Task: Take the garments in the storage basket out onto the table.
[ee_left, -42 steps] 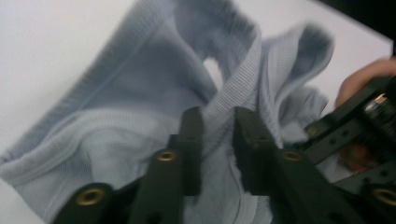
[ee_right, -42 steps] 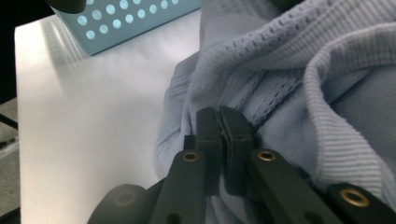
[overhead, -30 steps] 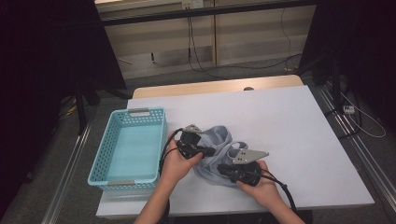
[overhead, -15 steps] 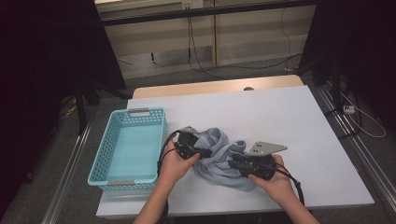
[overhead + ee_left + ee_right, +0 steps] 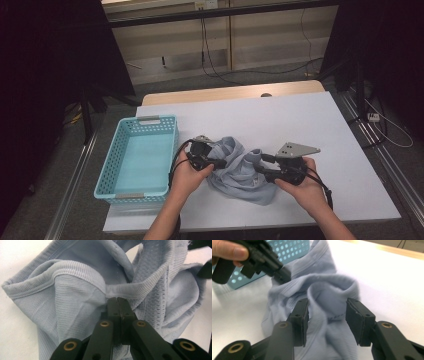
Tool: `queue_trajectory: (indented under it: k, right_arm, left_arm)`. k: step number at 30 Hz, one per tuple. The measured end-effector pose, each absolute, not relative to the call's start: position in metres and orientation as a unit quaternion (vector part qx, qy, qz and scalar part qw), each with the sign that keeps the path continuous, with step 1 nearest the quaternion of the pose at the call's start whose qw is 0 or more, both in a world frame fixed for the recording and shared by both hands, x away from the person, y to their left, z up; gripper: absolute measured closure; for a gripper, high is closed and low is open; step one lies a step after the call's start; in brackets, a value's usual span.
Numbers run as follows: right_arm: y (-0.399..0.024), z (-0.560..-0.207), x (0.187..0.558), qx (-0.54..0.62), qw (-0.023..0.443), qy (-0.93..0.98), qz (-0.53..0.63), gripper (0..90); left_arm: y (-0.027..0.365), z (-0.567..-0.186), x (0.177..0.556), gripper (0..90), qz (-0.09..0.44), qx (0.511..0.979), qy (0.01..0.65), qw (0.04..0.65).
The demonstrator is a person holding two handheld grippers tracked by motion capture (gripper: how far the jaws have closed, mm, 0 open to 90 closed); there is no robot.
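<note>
A pale blue-grey knitted garment (image 5: 240,170) lies crumpled on the white table, between two hands. My left gripper (image 5: 220,163) is shut on its ribbed hem (image 5: 120,290), holding that edge just above the table; in the left gripper view the jaws (image 5: 117,300) meet with the cloth pinched at their tips. My right gripper (image 5: 260,169) is at the garment's right side. Its jaws (image 5: 327,312) have just been opening and stand apart, with a loose fold of the garment (image 5: 329,290) between them and the right pad clear of it. The right gripper view also has the left gripper (image 5: 283,273) gripping the far edge.
A light blue plastic basket (image 5: 150,119) with nothing in it stands at the table's left, close to my left hand. The white table top (image 5: 280,120) stretches behind and to the right of the garment. A grey three-cornered plate (image 5: 295,149) tops the right gripper.
My right gripper has moved to the right and a little up, and its jaws have come apart, freeing the garment. The left gripper has kept its grip and its place.
</note>
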State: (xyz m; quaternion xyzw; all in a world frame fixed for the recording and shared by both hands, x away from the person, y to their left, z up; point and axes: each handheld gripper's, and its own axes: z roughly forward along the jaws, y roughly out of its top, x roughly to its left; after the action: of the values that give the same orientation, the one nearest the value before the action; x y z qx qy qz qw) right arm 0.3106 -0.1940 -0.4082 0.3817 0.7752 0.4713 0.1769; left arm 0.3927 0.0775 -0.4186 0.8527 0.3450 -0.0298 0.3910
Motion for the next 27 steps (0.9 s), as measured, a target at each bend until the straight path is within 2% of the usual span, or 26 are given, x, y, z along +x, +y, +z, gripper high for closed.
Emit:
queue_trajectory:
  k: [9, 18, 22, 24, 26, 27]
  right_arm:
    - [-0.196, -0.395, 0.323, 0.394, 0.191, 0.764, 0.474, 46.9]
    - [-0.179, -0.390, 0.338, 0.390, 0.187, 0.763, 0.480, 41.9]
    - [-0.172, -0.394, 0.342, 0.382, 0.175, 0.775, 0.473, 52.1]
    - [-0.171, -0.399, 0.340, 0.370, 0.166, 0.784, 0.469, 70.0]
    - [-0.171, -0.405, 0.337, 0.365, 0.153, 0.790, 0.468, 82.0]
    - [-0.172, -0.408, 0.335, 0.359, 0.150, 0.794, 0.466, 85.2]
  left_arm:
    - [0.077, -0.418, 0.393, 90.0, -0.030, 0.853, 0.345, 0.391]
    - [0.077, -0.417, 0.393, 90.0, -0.029, 0.854, 0.344, 0.390]
    - [0.078, -0.417, 0.393, 90.0, -0.030, 0.851, 0.345, 0.394]
    - [0.079, -0.417, 0.393, 90.0, -0.032, 0.849, 0.347, 0.398]
    - [0.080, -0.416, 0.394, 90.0, -0.032, 0.848, 0.346, 0.400]
    - [0.080, -0.416, 0.394, 90.0, -0.033, 0.847, 0.348, 0.401]
